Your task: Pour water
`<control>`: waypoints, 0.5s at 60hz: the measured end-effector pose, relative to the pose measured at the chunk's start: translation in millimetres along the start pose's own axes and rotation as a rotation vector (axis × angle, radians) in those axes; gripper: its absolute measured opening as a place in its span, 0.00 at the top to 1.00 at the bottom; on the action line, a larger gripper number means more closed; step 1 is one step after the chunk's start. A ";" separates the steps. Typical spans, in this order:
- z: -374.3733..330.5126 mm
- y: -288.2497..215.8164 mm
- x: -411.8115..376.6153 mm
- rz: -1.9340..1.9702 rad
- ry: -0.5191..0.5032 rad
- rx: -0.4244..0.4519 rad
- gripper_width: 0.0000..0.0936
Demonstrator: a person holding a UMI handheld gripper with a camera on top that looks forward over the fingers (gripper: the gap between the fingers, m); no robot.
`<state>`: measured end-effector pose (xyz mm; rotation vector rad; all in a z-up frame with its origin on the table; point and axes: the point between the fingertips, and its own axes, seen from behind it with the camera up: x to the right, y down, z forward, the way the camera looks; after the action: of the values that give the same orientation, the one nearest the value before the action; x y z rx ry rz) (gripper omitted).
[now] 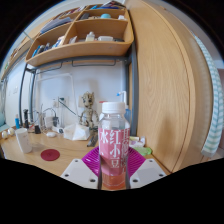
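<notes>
Gripper view shows the tool [113, 170] clamped on a clear plastic bottle [113, 148], both magenta pads [93, 160] pressing its sides. It stands upright with a white cap, a pink label and pinkish liquid inside, above the wooden worktop [60, 150]. Beyond sit a red round coaster [50, 155] and wooden wall shelves [85, 45].

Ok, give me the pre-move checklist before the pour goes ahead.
1. Bottle between the gripper fingers: ok.
2. Both pads pressing on the bottle: cannot tell.
3. Bottle upright: ok.
4. White cap off for pouring: not ok, it is on.
5. Receiving vessel identified: cannot tell; a white cup stands beyond the fingers on the wooden counter, near a red coaster.
6. Liquid in the bottle: ok, pink liquid visible.
</notes>
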<state>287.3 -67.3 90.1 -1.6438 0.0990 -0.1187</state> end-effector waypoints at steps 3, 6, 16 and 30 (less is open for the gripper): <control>0.3 0.3 -1.2 -0.015 -0.004 -0.005 0.66; 0.8 0.7 -1.9 -0.027 0.001 -0.008 0.66; 2.4 -13.7 -20.6 -0.205 -0.004 -0.035 0.66; 16.3 -49.6 -108.8 -0.785 -0.054 -0.012 0.66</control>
<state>181.4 -32.6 136.5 -1.6158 -0.5940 -0.6681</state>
